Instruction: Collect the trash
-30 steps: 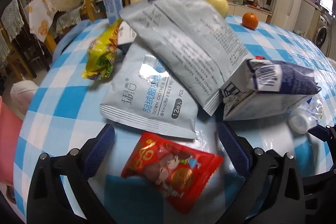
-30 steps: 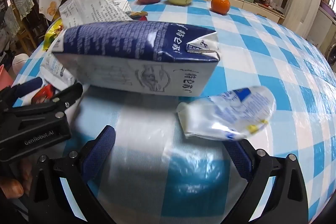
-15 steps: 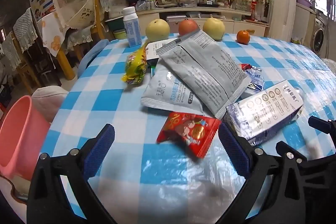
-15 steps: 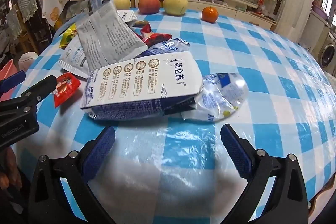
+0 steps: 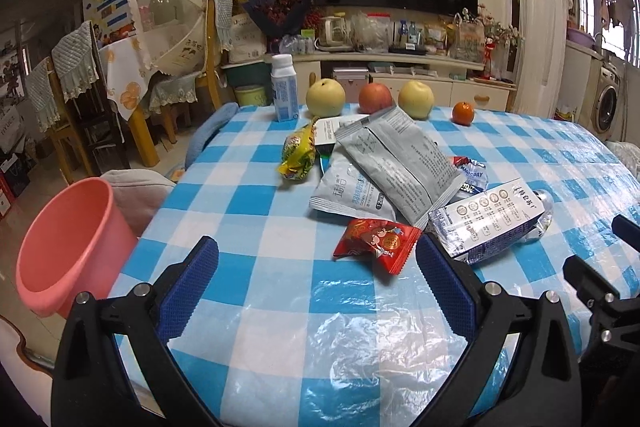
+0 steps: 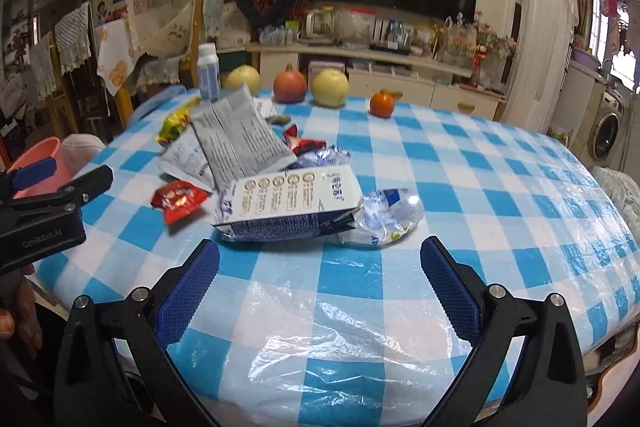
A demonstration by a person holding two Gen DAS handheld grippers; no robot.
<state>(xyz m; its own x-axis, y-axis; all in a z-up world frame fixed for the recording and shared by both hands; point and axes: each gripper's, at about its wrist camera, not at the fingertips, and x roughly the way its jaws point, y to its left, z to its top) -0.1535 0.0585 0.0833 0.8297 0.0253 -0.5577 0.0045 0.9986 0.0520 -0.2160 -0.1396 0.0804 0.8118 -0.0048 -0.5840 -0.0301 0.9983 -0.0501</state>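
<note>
- The left tongs (image 5: 317, 269) are held apart above the near part of the tabletop (image 5: 280, 291), with nothing between the blue pads.
- The right tongs (image 6: 319, 269) are likewise spread wide and empty; the left tongs are seen at the left edge of the right wrist view.
- A heap of trash is gathered around the middle of the blue-and-white checked tabletop.
- A red snack wrapper (image 5: 376, 238) is seen at the near edge of the heap, just beyond the left tongs.
- A flattened milk carton (image 6: 288, 205) is laid on its side to the right of the red snack wrapper, partly over a crumpled clear plastic bag (image 6: 390, 217).
- A large grey pouch (image 5: 400, 163) is propped over a white pouch (image 5: 346, 193), and a yellow wrapper (image 5: 298, 155) is found to their left.
- A pink bucket (image 5: 66, 247) is placed below the left edge of the tabletop, beside it.
- Along the far edge a white bottle (image 5: 284, 93), two pears, an apple and an orange (image 5: 463, 113) are lined up, well apart from the tongs.
</note>
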